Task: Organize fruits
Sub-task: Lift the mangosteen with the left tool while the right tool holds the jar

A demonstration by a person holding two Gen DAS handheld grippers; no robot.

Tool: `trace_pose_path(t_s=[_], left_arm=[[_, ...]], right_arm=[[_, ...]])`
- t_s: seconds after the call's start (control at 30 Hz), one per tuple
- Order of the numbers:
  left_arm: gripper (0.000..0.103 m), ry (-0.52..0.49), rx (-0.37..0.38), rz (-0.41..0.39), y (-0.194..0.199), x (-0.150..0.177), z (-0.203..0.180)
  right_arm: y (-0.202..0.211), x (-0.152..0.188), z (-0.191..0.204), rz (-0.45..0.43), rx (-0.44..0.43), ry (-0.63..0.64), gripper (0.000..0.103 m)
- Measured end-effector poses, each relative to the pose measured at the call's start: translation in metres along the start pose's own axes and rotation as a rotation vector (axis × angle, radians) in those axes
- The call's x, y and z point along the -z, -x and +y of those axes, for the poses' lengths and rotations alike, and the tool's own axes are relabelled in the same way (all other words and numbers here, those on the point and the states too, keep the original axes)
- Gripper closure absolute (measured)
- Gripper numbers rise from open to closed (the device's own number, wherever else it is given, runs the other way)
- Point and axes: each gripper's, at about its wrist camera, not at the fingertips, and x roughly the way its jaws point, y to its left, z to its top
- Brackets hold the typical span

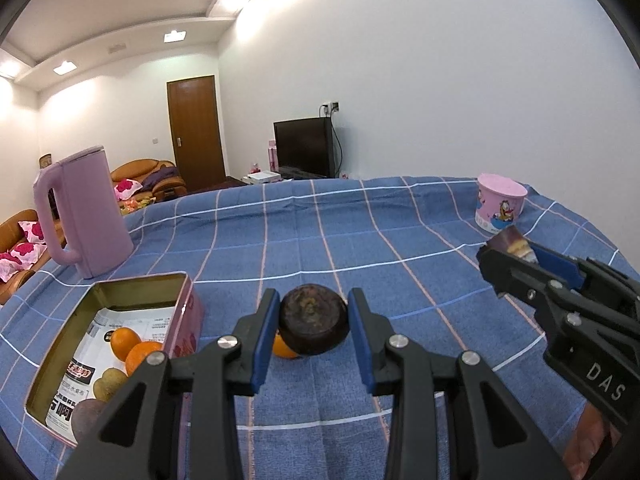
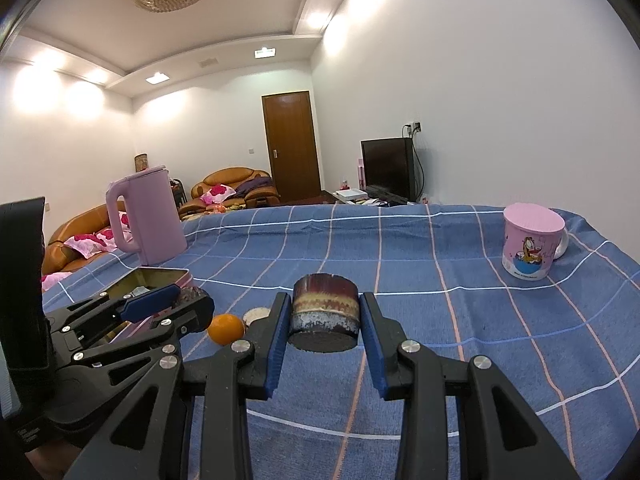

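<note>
Both tools are gripping stuff: left tool [image 1: 314,326] is squeezing a dark round fruit [image 1: 313,324] mid-frame beside the tin [image 1: 184,312], right tool [image 2: 324,322] is clamping a layered cake-like cylinder [image 2: 325,312]. That round fruit could be slipping and rolling off the surface.

A woven blue checked tablecloth [image 1: 400,220] looks soft and matt. The open tin [image 1: 132,292] shows dull brassy metal inside, lined with printed paper [image 1: 132,328]. The pink kettle [image 1: 86,208] is smooth matt plastic; the lidded mug [image 2: 530,240] glossy.
</note>
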Motion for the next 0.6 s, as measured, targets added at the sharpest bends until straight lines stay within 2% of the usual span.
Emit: trace_pose_path(t_s=[0.33,0.6], left_arm=[[0.066,0.000,-0.019,-0.058,0.013,0.001,0.000],[0.066,0.010,-0.016,-0.059,0.015,0.000,0.007]], right_arm=[[0.003,0.000,0.004,-0.018,0.001,0.022,0.066],[0.003,-0.001,0.007,-0.027,-0.006,0.015,0.066]])
